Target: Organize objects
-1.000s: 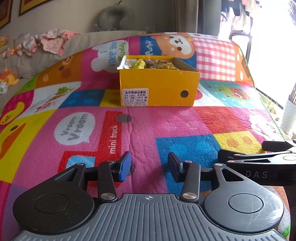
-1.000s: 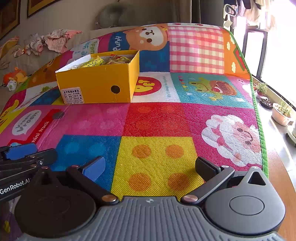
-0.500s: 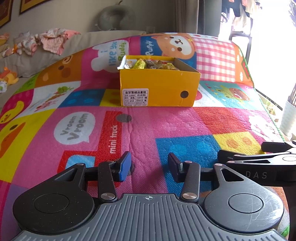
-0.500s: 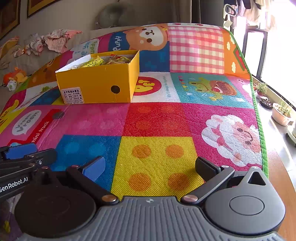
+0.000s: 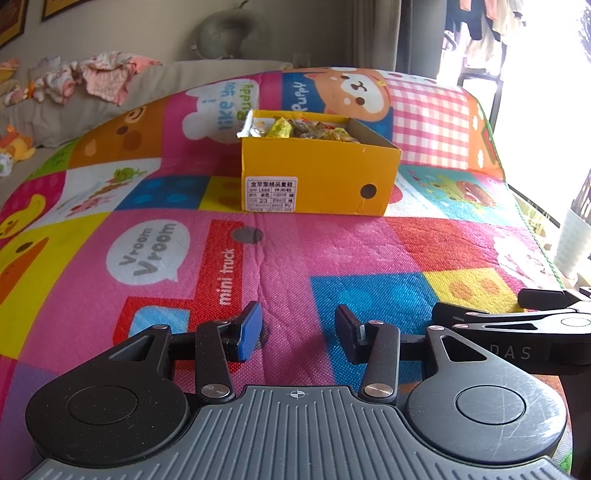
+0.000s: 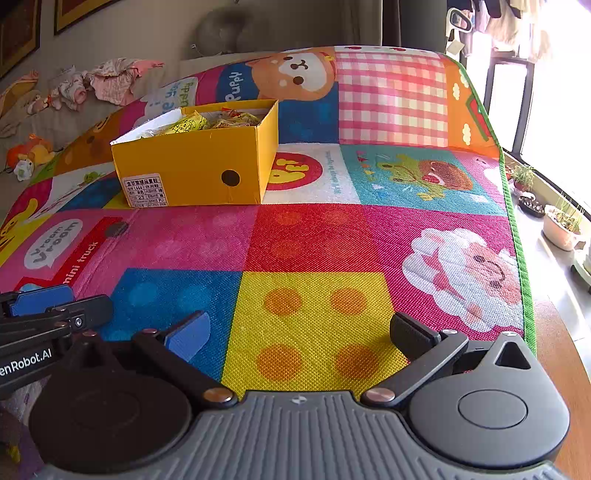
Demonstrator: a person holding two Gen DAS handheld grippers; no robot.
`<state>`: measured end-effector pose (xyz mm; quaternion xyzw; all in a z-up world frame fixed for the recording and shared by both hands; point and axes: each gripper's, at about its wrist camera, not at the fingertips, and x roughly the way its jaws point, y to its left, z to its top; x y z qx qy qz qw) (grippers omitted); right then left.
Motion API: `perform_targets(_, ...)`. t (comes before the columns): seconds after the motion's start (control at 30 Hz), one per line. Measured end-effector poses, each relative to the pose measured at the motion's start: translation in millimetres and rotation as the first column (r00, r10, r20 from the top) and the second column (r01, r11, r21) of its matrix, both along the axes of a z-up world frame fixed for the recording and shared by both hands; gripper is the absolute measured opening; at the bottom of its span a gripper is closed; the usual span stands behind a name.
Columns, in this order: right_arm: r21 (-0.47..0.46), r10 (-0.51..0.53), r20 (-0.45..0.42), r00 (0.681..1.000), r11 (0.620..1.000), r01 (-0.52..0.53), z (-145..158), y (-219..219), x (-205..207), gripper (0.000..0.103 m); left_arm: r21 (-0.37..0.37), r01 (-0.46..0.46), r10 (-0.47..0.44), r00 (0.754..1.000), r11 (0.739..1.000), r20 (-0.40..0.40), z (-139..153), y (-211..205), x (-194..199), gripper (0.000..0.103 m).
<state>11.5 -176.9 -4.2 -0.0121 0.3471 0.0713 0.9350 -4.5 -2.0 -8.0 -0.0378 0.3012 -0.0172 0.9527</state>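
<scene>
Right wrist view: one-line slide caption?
Open, empty right gripper above a colourful play mat, facing a lidless yellow box of wrapped snacks.

A bright patchwork play mat (image 6: 314, 240), printed with cartoon animals, was spread across the foreground. Behind it, a beige sofa (image 5: 155, 79) was strewn with crumpled clothes (image 5: 103, 75) and soft toys (image 6: 27, 155). Framed pictures (image 6: 77, 11) were hung on the pale wall. Strong daylight was admitted through the window (image 6: 554, 92), beside which potted plants (image 6: 561, 225) were lined.

Yellow box (image 5: 317, 177) on patchwork cartoon mat (image 5: 369, 254) (pink, red, blue)
</scene>
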Motion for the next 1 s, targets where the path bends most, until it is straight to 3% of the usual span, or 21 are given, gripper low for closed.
perform_targets(0.13, 0.000, 0.000, 0.000, 1.000, 1.000, 0.000, 0.1, -0.1, -0.1, 0.103, -0.020, 0.000, 0.000, 1.000, 1.000, 0.002, 0.1, 2.4, -0.4, 0.049)
perform_targets(0.63, 0.000, 0.000, 0.000, 1.000, 1.000, 0.000, 0.2, 0.0, -0.1, 0.103, 0.032, 0.000, 0.000, 1.000, 0.999, -0.003, 0.2, -4.3, -0.3, 0.049)
perform_targets(1.0, 0.000, 0.000, 0.001, 1.000, 1.000, 0.000, -0.2, 0.4, 0.1, 0.103, 0.029, 0.000, 0.000, 1.000, 1.000, -0.003, 0.3, -4.3, -0.4, 0.049)
